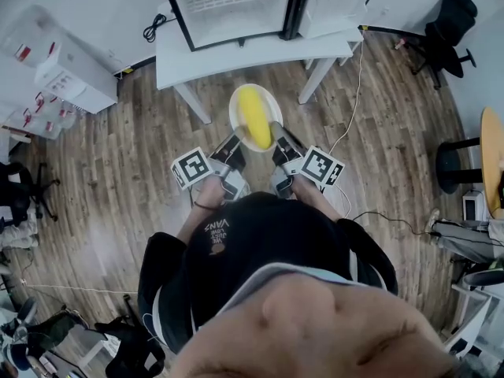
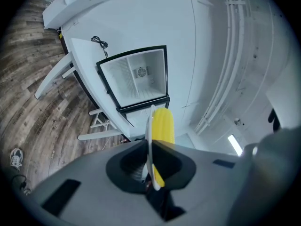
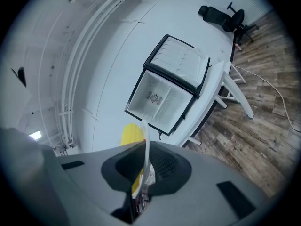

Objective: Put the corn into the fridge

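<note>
I have both tongs clenched on one round white plate. My left gripper bites the rim on the plate's left side and my right gripper bites it on the right side. The plate is carried between them, in the air above the wooden plank floor.

In the left gripper view, the plate shows edge-on, and the thin rim is pinched in the left gripper. The right gripper view gives the same picture. The plate stands as a thin white line clamped in the right gripper.

The yellow cob of corn lies along the middle of the plate, with one end pointing toward the fridge. In the two gripper views it bulges past the plate's edge.

The small white fridge with a black frame stands straight ahead on a white table. The plate and corn are in front of it, short of the table's near edge and outside the cabinet. Its door is swung wide open and its white inside faces me, with a small round fan on the back wall.

White cardboard boxes are stacked to the left of the fridge. A black office chair sits well off to its right.
</note>
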The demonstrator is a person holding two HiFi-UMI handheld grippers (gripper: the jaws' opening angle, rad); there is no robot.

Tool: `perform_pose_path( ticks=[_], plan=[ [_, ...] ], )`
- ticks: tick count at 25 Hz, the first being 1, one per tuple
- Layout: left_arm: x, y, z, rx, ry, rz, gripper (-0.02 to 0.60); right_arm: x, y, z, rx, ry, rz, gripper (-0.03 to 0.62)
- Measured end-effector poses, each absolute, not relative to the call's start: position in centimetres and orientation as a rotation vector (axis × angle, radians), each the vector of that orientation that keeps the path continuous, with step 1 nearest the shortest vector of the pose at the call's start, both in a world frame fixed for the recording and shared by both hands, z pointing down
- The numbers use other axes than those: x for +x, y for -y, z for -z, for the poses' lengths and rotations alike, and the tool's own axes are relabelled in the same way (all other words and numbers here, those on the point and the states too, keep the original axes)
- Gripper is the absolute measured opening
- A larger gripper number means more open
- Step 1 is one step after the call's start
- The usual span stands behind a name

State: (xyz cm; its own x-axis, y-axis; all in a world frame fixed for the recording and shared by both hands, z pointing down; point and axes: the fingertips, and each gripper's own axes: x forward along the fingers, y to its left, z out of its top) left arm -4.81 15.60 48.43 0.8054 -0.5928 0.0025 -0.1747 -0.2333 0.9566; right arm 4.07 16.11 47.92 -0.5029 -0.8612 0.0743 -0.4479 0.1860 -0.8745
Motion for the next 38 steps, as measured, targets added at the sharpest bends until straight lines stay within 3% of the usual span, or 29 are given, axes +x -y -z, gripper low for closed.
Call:
perform_pose_path(
  ticks=[23, 38],
  plan=[
    [-7.4, -7.0, -49.4, 1.803, 0.548, 0.342, 0.034, 1.7, -8.2, -48.4, -1.296, -1.955, 1.232, 0.028],
    [-3.7, -1.4, -48.1, 1.775, 0.537, 0.411, 0.034, 5.0, -2.1, -47.7, -1.275, -2.013, 1.264, 0.028]
  ],
)
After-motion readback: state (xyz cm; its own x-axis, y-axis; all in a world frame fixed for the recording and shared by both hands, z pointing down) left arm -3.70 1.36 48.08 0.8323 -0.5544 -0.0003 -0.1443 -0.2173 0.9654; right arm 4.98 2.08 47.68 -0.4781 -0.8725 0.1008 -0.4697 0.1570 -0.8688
